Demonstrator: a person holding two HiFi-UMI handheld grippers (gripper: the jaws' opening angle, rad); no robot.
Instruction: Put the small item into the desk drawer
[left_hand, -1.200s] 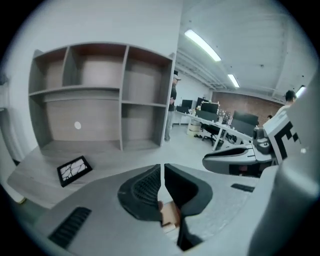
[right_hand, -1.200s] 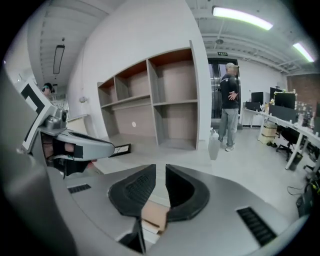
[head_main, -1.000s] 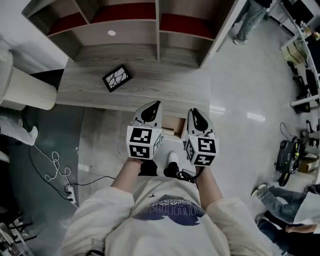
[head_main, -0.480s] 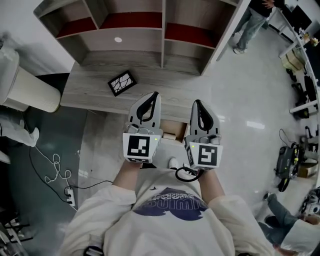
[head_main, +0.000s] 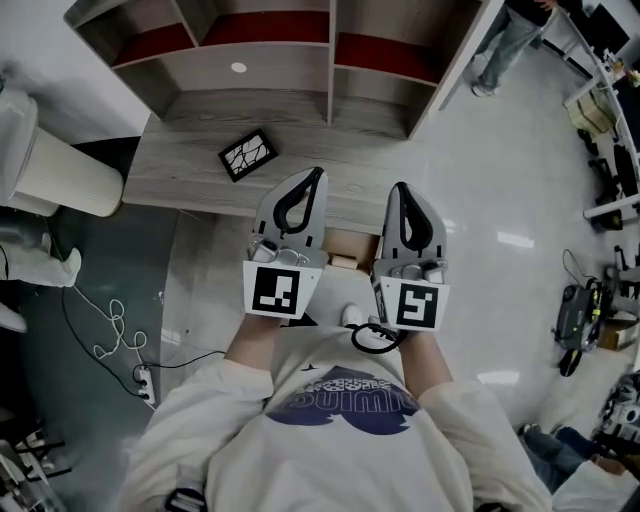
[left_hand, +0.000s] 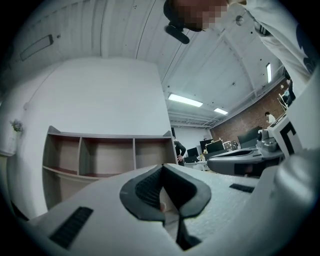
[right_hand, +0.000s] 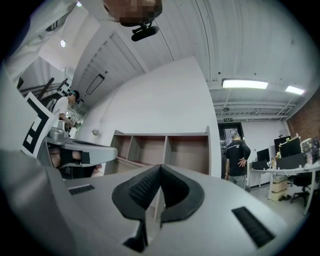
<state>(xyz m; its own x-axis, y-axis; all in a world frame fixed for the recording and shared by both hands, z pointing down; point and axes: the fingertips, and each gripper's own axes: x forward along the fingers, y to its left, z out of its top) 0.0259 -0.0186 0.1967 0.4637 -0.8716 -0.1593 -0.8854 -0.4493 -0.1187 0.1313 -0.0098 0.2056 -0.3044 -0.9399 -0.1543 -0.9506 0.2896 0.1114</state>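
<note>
The small item (head_main: 248, 154), a black tile with a white branching pattern, lies flat on the grey wooden desk (head_main: 180, 182), left of centre. Both grippers are held side by side in front of the desk, pointing at it about level. My left gripper (head_main: 316, 174) (left_hand: 162, 166) is shut with nothing in it, its tip over the desk's front edge, right of the item. My right gripper (head_main: 399, 187) (right_hand: 160, 166) is also shut and empty. Between them, below the desk edge, the open drawer (head_main: 352, 246) shows a strip of pale wood.
An open-shelved hutch (head_main: 330, 60) stands at the back of the desk, a small white disc (head_main: 238, 68) in one bay. A white cylinder (head_main: 60, 175) stands to the left, a cable and power strip (head_main: 112, 335) on the floor. A person (right_hand: 237, 155) stands at the right.
Both grippers have risen and tipped up from pointing downward to about level, so their tips now reach over the desk's front edge. The item and the drawer have not moved.
</note>
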